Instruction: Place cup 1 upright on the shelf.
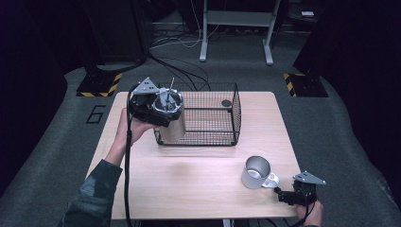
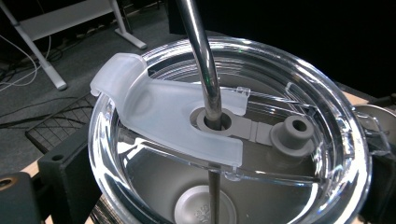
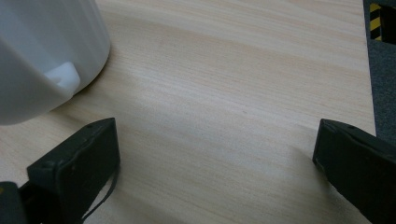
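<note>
A cream tumbler (image 1: 171, 126) with a clear lid (image 2: 233, 116) and a metal straw (image 2: 201, 56) is held upright at the left end of the black wire basket (image 1: 215, 137). My left gripper (image 1: 165, 107) is shut on the tumbler just under the lid, one black jaw on each side of it (image 2: 219, 186). Whether the tumbler rests on the basket floor I cannot tell. A pale mug (image 1: 257, 172) stands at the table's front right, handle (image 1: 271, 180) toward my right gripper (image 1: 280, 191). That gripper (image 3: 215, 158) is open on the tabletop, just short of the mug (image 3: 42, 56).
A small dark round object (image 1: 226, 103) lies at the basket's far right. The wooden table (image 1: 198, 175) has bare room between basket and mug. Its right edge (image 3: 369, 93) is close to my right gripper. Cables and a desk frame (image 1: 236, 28) are on the floor beyond.
</note>
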{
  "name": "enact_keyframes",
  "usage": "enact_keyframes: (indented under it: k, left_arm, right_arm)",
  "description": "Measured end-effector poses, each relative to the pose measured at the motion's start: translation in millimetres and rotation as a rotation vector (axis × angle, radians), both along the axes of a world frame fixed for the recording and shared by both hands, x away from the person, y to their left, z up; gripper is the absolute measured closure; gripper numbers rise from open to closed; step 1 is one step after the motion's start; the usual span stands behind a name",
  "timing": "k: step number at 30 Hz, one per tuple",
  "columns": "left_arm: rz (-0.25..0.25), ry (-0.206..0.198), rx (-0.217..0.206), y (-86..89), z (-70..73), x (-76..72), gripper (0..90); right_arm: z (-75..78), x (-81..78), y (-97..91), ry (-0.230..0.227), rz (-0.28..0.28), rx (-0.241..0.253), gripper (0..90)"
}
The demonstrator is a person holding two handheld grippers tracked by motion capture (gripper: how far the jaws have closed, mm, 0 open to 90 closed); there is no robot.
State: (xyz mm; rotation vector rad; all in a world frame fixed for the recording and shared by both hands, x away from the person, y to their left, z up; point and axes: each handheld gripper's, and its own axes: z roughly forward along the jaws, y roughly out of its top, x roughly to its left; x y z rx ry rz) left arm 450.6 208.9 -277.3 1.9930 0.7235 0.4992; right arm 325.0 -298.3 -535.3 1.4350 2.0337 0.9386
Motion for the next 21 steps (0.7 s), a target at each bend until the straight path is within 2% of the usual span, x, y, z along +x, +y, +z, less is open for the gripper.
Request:
enact_keyframes:
  k: [21]
  left_arm:
    - [0.041, 0.000, 0.028, -17.8, 11.5, 36.2, 3.7]
  right_arm:
    - [0.0, 0.1, -0.1, -0.001, 0.001, -0.001, 0.4]
